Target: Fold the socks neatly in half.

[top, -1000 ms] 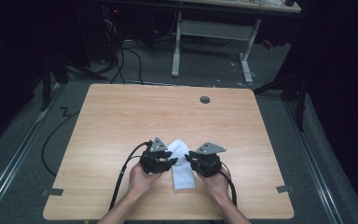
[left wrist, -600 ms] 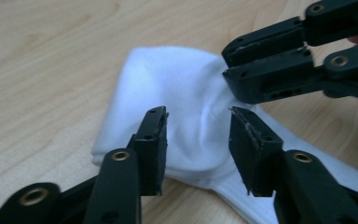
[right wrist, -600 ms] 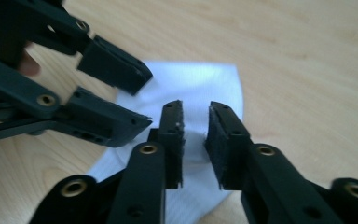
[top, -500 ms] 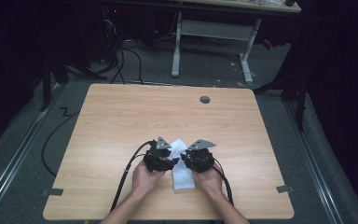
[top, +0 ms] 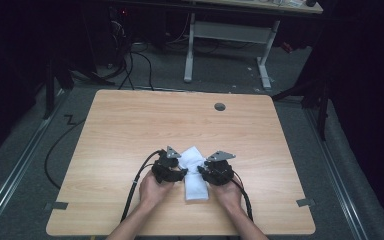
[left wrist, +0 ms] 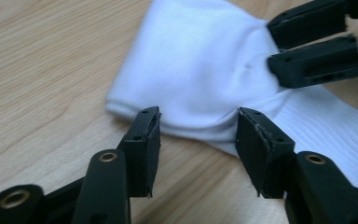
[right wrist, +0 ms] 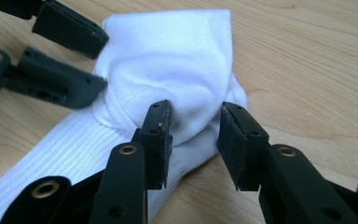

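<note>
A white sock [top: 194,172] lies on the bench [top: 130,125] near its front edge, its smooth foot part folded over the ribbed cuff. The left tool [left wrist: 198,128] and right tool [right wrist: 193,123] flank it, jaws just opening, released, fabric bulging between them. The hands hide part of its edges from above.

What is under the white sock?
The white sock lies flat on the wooden table. Its folded top covers part of its own ribbed leg. Anything beneath the cloth is hidden.
</note>
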Demonstrator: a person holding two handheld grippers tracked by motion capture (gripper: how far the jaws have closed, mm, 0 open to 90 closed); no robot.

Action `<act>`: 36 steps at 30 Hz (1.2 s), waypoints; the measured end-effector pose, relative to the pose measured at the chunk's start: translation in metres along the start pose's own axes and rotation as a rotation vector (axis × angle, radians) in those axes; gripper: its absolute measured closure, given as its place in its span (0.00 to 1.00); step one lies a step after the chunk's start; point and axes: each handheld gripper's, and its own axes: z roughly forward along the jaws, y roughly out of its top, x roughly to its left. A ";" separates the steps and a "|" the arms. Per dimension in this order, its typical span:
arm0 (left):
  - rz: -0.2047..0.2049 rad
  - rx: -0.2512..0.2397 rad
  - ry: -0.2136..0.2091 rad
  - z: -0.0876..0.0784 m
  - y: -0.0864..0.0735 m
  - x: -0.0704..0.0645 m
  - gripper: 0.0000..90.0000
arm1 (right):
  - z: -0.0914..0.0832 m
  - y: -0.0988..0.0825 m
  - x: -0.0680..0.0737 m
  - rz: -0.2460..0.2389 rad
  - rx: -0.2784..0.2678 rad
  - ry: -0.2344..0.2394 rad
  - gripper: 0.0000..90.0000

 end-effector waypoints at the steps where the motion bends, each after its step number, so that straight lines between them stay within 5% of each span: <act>1: -0.001 -0.002 0.006 0.000 0.000 0.001 0.56 | 0.000 0.000 0.000 0.004 0.000 -0.005 0.70; 10: -0.046 -0.046 -0.021 -0.007 0.002 0.004 0.50 | -0.009 0.001 -0.002 0.010 -0.028 -0.014 0.70; 20: -0.078 -0.061 0.002 -0.010 0.020 0.013 0.45 | -0.021 -0.001 -0.002 -0.008 -0.053 0.015 0.89; 23: -0.116 -0.067 0.004 -0.008 0.024 0.020 0.45 | -0.024 0.000 -0.001 -0.013 -0.058 0.021 0.90; 29: -0.174 -0.029 0.024 -0.001 0.023 0.031 0.41 | -0.028 0.000 0.000 -0.016 -0.072 0.033 0.90; 36: -0.176 -0.002 0.019 0.007 0.026 0.030 0.40 | -0.028 0.000 0.004 -0.023 -0.077 0.044 0.90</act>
